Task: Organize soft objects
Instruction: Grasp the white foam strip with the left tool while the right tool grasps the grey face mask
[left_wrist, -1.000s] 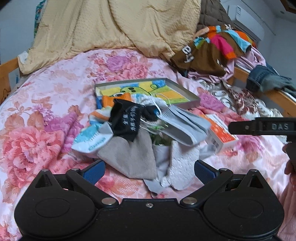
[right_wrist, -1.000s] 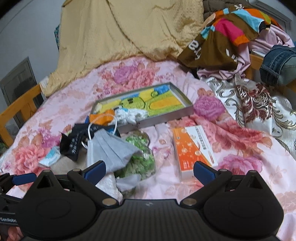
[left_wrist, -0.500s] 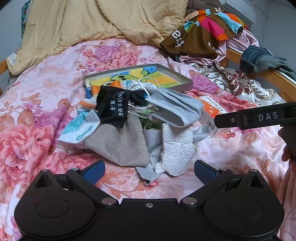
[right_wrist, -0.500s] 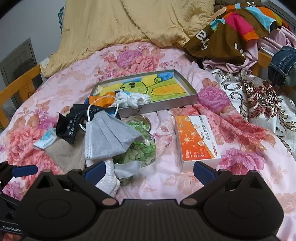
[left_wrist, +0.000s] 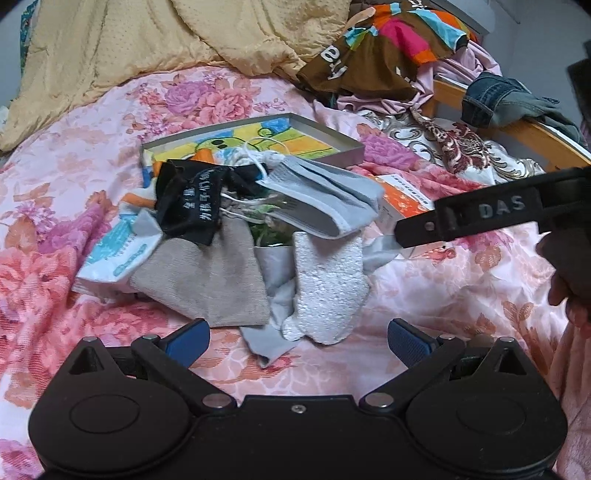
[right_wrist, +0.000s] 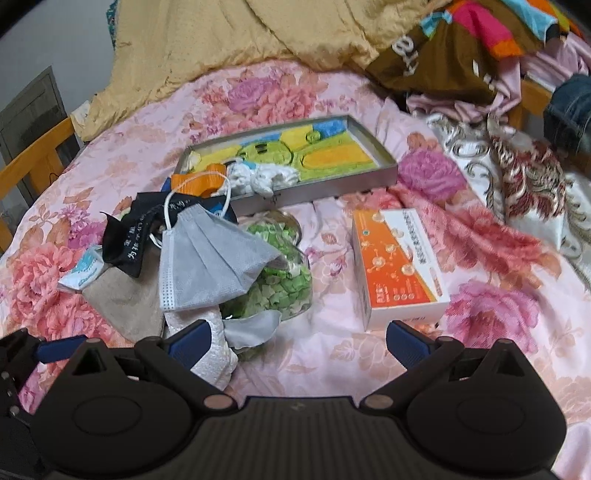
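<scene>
A pile of soft things lies on the floral bedspread: a grey face mask (left_wrist: 325, 192) (right_wrist: 210, 262), a black printed cloth (left_wrist: 192, 203) (right_wrist: 147, 229), a beige cloth (left_wrist: 210, 280) (right_wrist: 125, 302), a white textured cloth (left_wrist: 325, 288) and a tissue pack (left_wrist: 118, 254). A clear bag of green pieces (right_wrist: 280, 273) lies under the mask. My left gripper (left_wrist: 295, 338) is open and empty just short of the pile. My right gripper (right_wrist: 295, 338) is open and empty, right of the pile; it shows in the left wrist view (left_wrist: 476, 218).
A grey metal tray (right_wrist: 332, 184) with a colourful picture inside lies behind the pile, with a white cloth (right_wrist: 262, 177) and an orange piece (right_wrist: 199, 181) at its near left. An orange-and-white box (right_wrist: 399, 273) lies right of the pile. Clothes (left_wrist: 388, 48) and a yellow blanket (left_wrist: 147, 40) lie at the back.
Both grippers have moved forward towards the pile, which now looks larger and nearer. The right gripper's finger reaches further left in the left wrist view. Nothing on the bed has moved.
</scene>
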